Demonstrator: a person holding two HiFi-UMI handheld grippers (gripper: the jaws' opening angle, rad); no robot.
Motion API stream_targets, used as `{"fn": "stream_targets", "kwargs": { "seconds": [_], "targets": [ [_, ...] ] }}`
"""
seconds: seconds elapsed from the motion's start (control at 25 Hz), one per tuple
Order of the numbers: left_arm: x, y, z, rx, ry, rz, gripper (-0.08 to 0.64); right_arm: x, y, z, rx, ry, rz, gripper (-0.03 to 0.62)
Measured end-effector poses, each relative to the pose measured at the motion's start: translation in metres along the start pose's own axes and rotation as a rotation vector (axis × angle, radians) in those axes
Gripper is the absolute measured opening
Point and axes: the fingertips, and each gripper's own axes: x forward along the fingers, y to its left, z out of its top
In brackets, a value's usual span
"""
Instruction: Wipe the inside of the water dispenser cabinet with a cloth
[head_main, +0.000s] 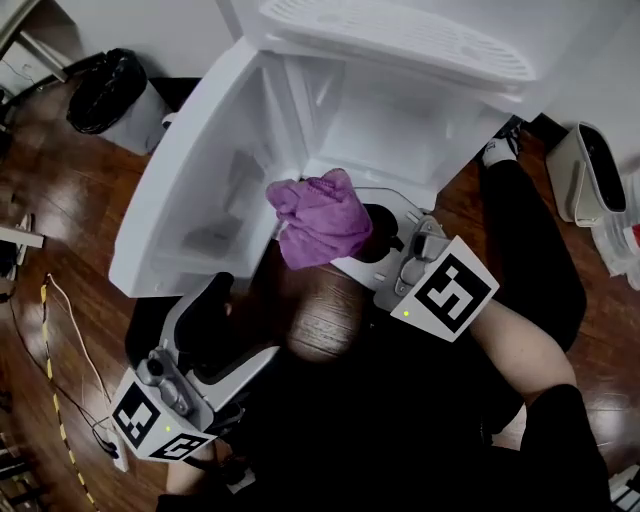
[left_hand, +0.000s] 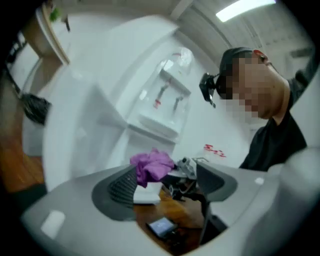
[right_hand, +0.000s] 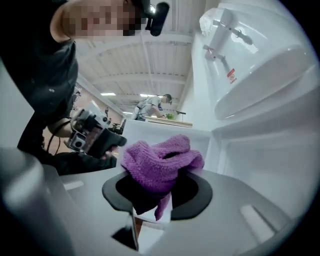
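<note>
Wood floor (head_main: 60, 230) surrounds the open white cabinet (head_main: 380, 130). Before its opening, the right gripper (right_hand: 160, 192) clamps the bunched purple cloth (right_hand: 160, 162); the cabinet's interior lies just ahead. The left gripper (left_hand: 165, 187), spread and empty, hangs farther from the cabinet. The cloth hides part of the cabinet's bottom.

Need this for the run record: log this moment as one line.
left gripper: open, empty | right gripper: shut on purple knitted cloth | cloth: in front of open white plastic dispenser cabinet
</note>
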Motion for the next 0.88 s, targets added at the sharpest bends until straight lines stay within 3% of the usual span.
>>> {"fn": "stream_targets", "kwargs": {
  "seconds": [0.08, 0.2, 0.28, 0.32, 0.4, 0.48, 0.56, 0.72, 0.88],
  "targets": [
    [-0.028, 0.011, 0.037, 0.154, -0.121, 0.167, 0.34, 0.016, -0.017, 0.014, 0.022, -0.057, -0.061, 0.13],
    [-0.064, 0.028, 0.084, 0.436, -0.212, 0.439, 0.201, 0.033, -0.039, 0.053, 0.031, -0.16, -0.132, 0.13],
    [-0.08, 0.039, 0.102, 0.499, -0.254, 0.537, 0.201, 0.043, -0.038, 0.088, 0.036, -0.23, -0.12, 0.132],
    [-0.085, 0.047, 0.102, 0.503, -0.248, 0.55, 0.203, 0.05, -0.028, 0.107, 0.038, -0.264, -0.079, 0.132],
    [-0.084, 0.062, 0.088, 0.474, -0.199, 0.528, 0.309, 0.067, 0.014, 0.135, 0.033, -0.291, 0.061, 0.132],
    [-0.071, 0.07, 0.07, 0.425, -0.152, 0.481, 0.339, 0.085, 0.065, 0.139, -0.019, -0.216, 0.199, 0.132],
    [-0.064, 0.077, 0.057, 0.392, -0.128, 0.478, 0.339, 0.1, 0.088, 0.136, -0.105, -0.14, 0.251, 0.132],
    [-0.063, 0.087, 0.05, 0.364, -0.147, 0.527, 0.318, 0.115, 0.045, 0.133, -0.111, -0.089, 0.149, 0.132],
    [-0.061, 0.088, 0.046, 0.349, -0.131, 0.555, 0.318, 0.115, -0.037, 0.112, 0.033, 0.023, -0.024, 0.132]
  ]
}}
